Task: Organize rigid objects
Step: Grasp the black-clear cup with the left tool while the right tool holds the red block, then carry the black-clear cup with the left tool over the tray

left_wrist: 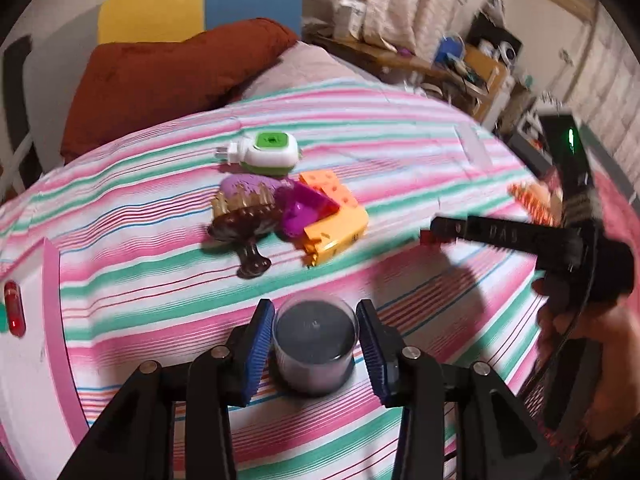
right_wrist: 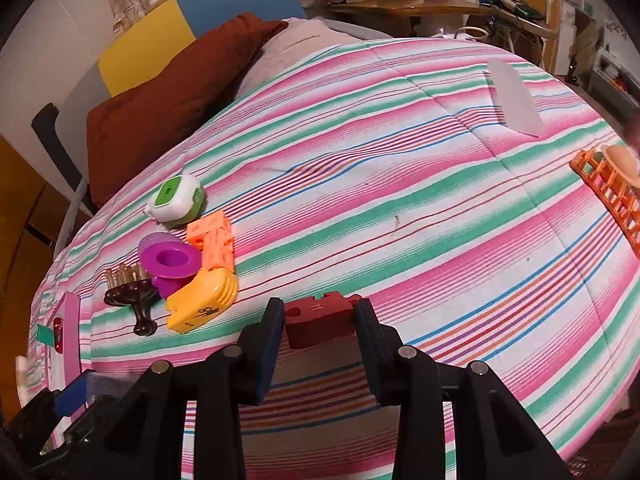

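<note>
My left gripper (left_wrist: 316,332) has its blue pads on both sides of a clear jar with dark contents (left_wrist: 315,344) standing on the striped bedspread; whether the pads touch it I cannot tell. My right gripper (right_wrist: 320,320) is shut on a red puzzle-shaped block (right_wrist: 320,320), held above the bed; it also shows in the left wrist view (left_wrist: 436,236). A pile lies ahead: a white and green plug-in device (left_wrist: 272,152), a brown brush (left_wrist: 244,220), a purple cup (left_wrist: 300,212), an orange block (left_wrist: 332,192) and a yellow tool (right_wrist: 202,300).
A rust-red pillow (left_wrist: 168,76) lies at the bed's head. A pink-edged white box (left_wrist: 28,340) sits at the left. An orange rack (right_wrist: 612,196) sits at the bed's right edge. A cluttered desk (left_wrist: 460,64) stands beyond the bed.
</note>
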The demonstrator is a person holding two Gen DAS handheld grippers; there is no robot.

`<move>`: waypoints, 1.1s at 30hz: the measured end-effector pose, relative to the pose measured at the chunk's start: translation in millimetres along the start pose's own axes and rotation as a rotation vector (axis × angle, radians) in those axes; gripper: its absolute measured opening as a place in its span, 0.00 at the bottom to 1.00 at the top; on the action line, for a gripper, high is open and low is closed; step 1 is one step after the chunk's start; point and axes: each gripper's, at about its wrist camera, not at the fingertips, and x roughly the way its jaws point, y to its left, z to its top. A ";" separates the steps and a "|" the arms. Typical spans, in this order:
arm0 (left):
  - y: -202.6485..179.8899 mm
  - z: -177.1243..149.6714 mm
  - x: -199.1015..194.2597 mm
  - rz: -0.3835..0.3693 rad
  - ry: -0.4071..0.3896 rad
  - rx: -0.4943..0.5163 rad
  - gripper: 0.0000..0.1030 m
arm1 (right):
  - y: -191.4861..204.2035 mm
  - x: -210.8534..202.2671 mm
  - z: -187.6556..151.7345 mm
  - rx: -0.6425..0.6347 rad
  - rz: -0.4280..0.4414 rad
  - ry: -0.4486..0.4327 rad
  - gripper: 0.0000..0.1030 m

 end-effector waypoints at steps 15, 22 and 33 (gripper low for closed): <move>8.8 -31.3 5.7 -0.034 -0.002 -0.066 0.44 | 3.6 1.2 -1.0 -0.018 0.000 0.011 0.36; 22.8 -34.1 -2.1 -0.060 -0.042 -0.115 0.43 | 16.1 5.4 -4.9 -0.072 0.013 0.028 0.36; 55.7 -50.0 -33.2 -0.064 -0.086 -0.176 0.43 | 33.9 7.1 -12.2 -0.144 0.037 0.027 0.36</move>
